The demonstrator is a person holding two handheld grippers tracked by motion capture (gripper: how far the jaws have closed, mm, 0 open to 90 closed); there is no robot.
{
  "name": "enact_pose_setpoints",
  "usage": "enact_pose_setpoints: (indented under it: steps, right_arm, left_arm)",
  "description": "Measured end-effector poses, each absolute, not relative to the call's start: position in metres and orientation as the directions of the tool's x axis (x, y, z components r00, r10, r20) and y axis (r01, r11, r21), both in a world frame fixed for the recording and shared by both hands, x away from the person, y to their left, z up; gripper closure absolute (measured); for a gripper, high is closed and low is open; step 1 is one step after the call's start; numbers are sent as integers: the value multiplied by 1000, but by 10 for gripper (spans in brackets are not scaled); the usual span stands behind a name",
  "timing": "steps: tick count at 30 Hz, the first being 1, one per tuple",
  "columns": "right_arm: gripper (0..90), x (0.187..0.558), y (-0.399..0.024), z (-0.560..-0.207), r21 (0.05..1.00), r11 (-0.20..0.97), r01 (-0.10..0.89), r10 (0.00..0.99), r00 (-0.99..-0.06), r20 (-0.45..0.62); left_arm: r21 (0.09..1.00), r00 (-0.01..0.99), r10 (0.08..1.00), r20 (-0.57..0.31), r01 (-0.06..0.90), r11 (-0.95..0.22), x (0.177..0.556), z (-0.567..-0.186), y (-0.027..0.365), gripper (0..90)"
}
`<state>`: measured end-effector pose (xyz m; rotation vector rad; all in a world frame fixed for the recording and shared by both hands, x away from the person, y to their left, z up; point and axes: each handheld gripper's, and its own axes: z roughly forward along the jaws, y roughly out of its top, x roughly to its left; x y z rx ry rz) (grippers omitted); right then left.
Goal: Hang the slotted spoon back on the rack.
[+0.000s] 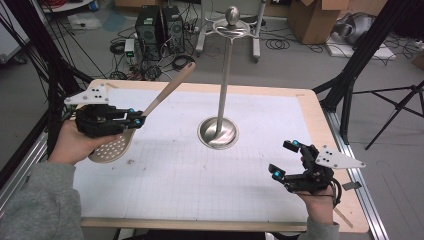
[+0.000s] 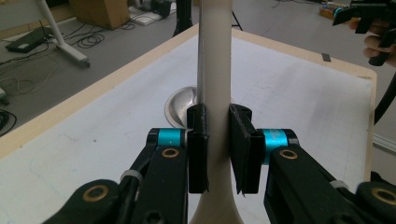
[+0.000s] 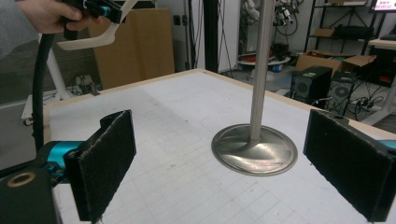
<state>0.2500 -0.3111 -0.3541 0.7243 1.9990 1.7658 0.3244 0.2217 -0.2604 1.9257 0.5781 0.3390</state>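
A beige slotted spoon with a long handle is lifted over the table's left side, its perforated bowl low and its handle rising toward the back right. My left gripper is shut on the handle just above the bowl. A metal stand with a round base and a ring and knob on top rises from the table's middle. My right gripper stands open at the front right, jaws wide apart, with the stand's base ahead of it.
A white gridded mat covers the wood-edged table. Computer towers, cables and cardboard boxes sit on the floor behind. Black frame legs stand at both sides.
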Motion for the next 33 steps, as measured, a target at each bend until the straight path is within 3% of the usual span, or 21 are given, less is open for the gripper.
enact_pose_setpoints:
  steps: [33]
  right_arm:
    - [82,251,-315,-356,988,64,140,605,-793,73]
  left_arm:
    - [934,858,514,15,171,-314,330,-232,215,776]
